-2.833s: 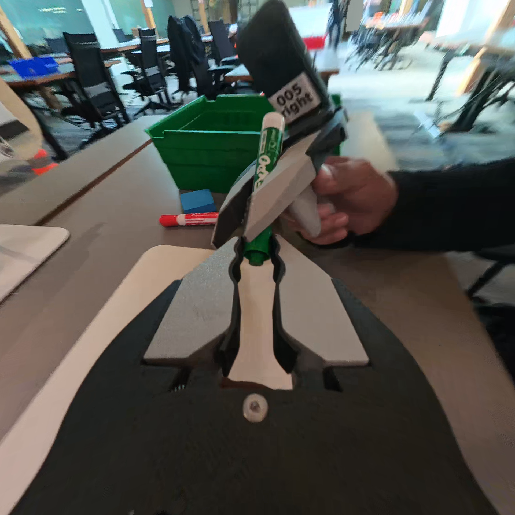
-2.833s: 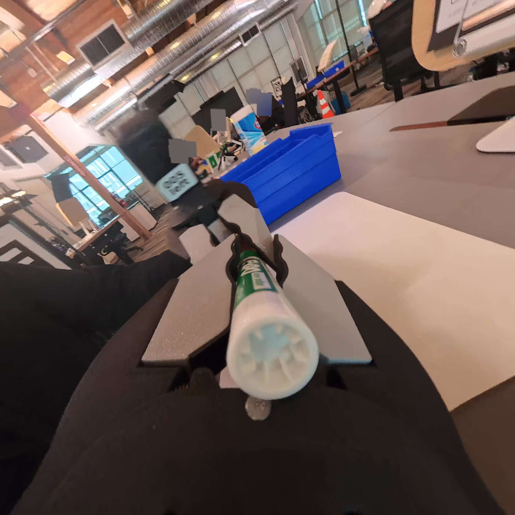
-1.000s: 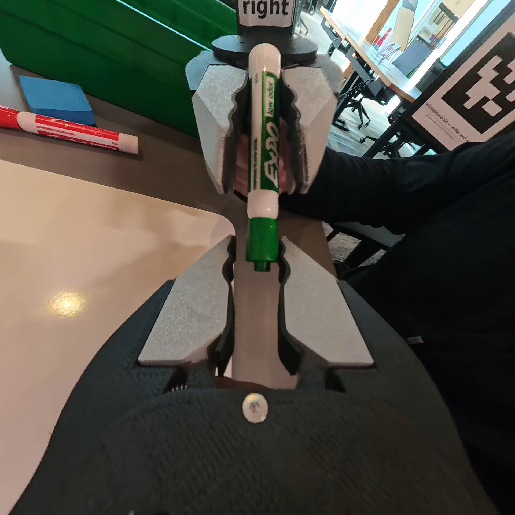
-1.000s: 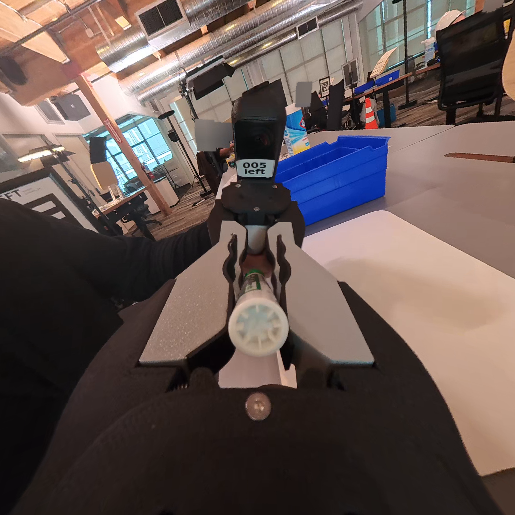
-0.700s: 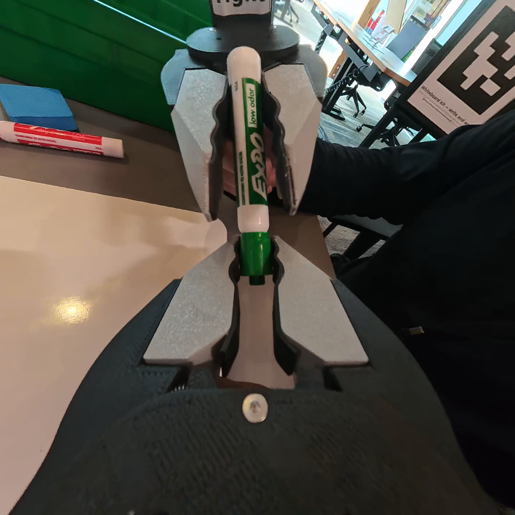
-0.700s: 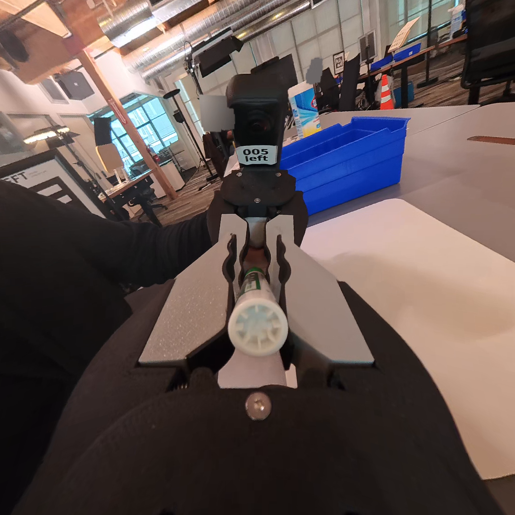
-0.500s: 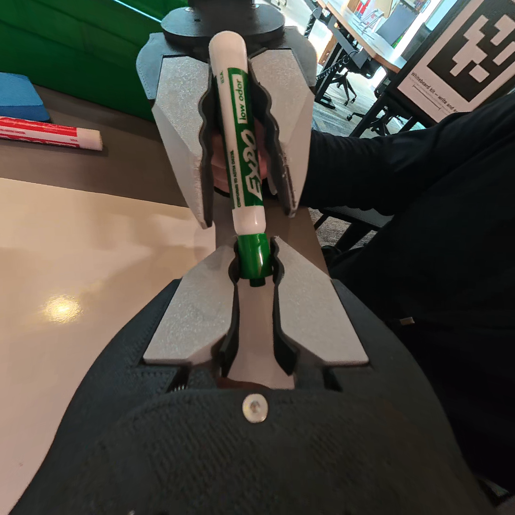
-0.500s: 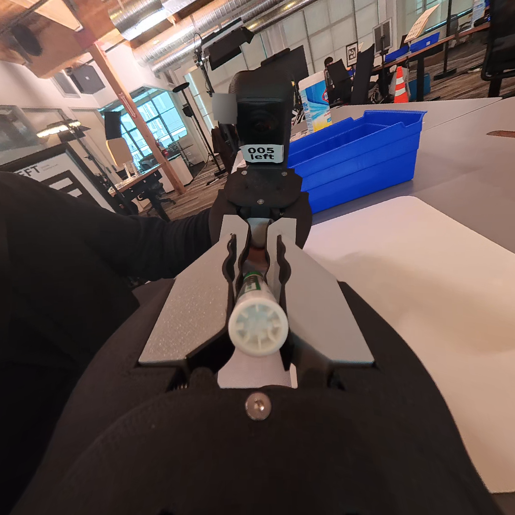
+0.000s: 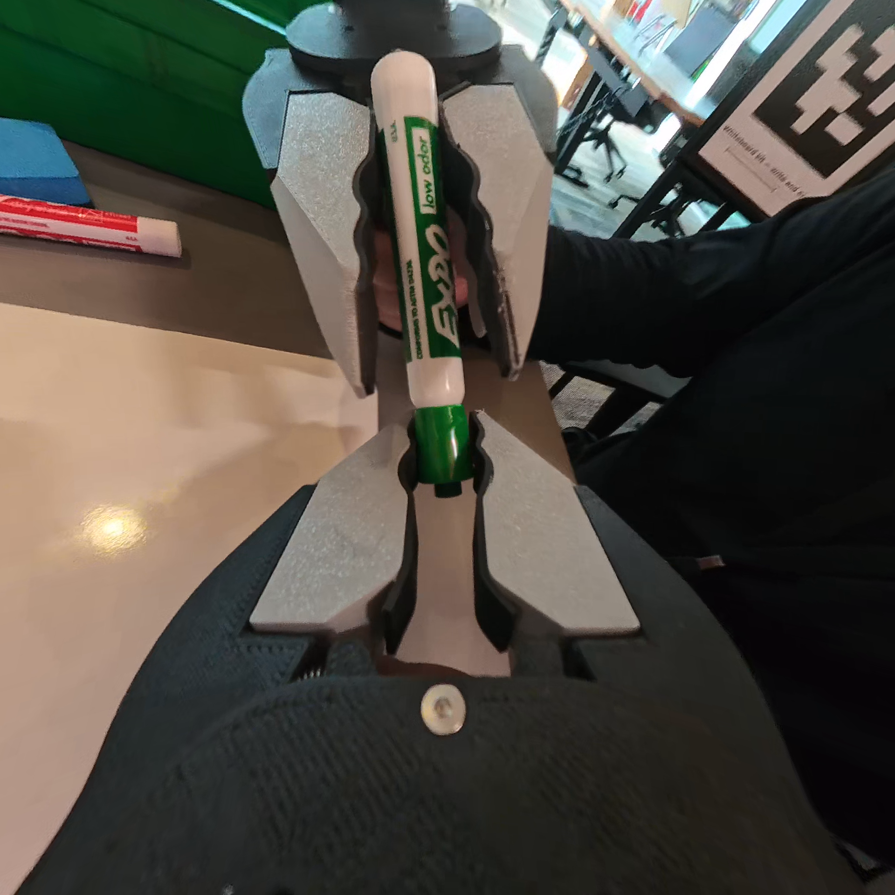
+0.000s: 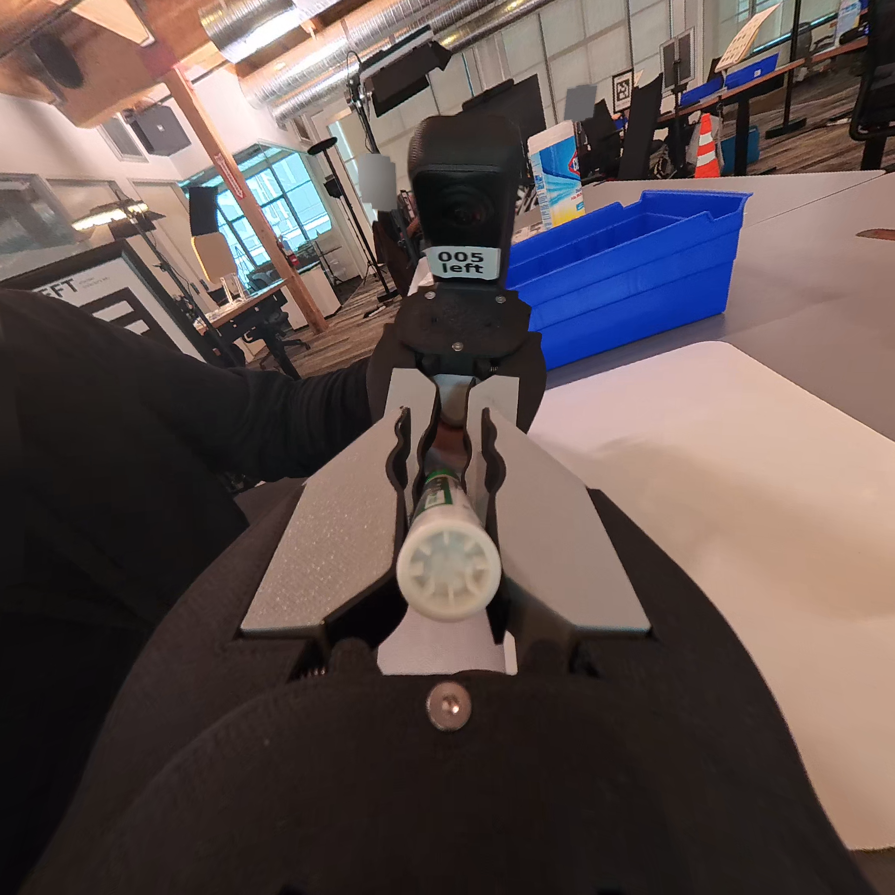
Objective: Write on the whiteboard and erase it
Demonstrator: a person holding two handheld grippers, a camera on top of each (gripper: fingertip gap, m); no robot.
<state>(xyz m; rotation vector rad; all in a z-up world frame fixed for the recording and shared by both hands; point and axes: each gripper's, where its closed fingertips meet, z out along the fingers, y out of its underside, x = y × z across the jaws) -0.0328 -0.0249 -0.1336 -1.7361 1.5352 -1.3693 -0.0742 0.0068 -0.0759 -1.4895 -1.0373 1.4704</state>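
A green-and-white marker (image 9: 426, 232) is held in the air between both grippers, above the table's near edge. My right gripper (image 9: 436, 380) is shut on its white barrel. My left gripper (image 9: 440, 428) is shut on its green cap (image 9: 440, 450). The two grippers point at each other, tip to tip. In the right wrist view the marker's white tail end (image 10: 448, 576) sticks out toward the camera between the right gripper's (image 10: 444, 421) jaws, and the left gripper's grey fingers (image 10: 409, 392) show just beyond. The whiteboard (image 9: 145, 436) lies flat on the table beside them and shows no marks.
A red marker (image 9: 87, 227) and a blue eraser (image 9: 34, 160) lie past the whiteboard, in front of a green bin (image 9: 121, 72). A blue bin (image 10: 629, 271) and a wipes canister (image 10: 557, 179) stand beyond the whiteboard (image 10: 678, 484). The person's dark sleeves are close by. The left gripper's tips are roughly 7 cm from the right gripper's. The blue eraser (image 9: 34, 160) is about equally far from each gripper, around 25 cm.
One second ago my left jaws stood apart around the green cap; they have closed onto it. The two grippers have drawn a little closer together. The right gripper's hold has not changed.
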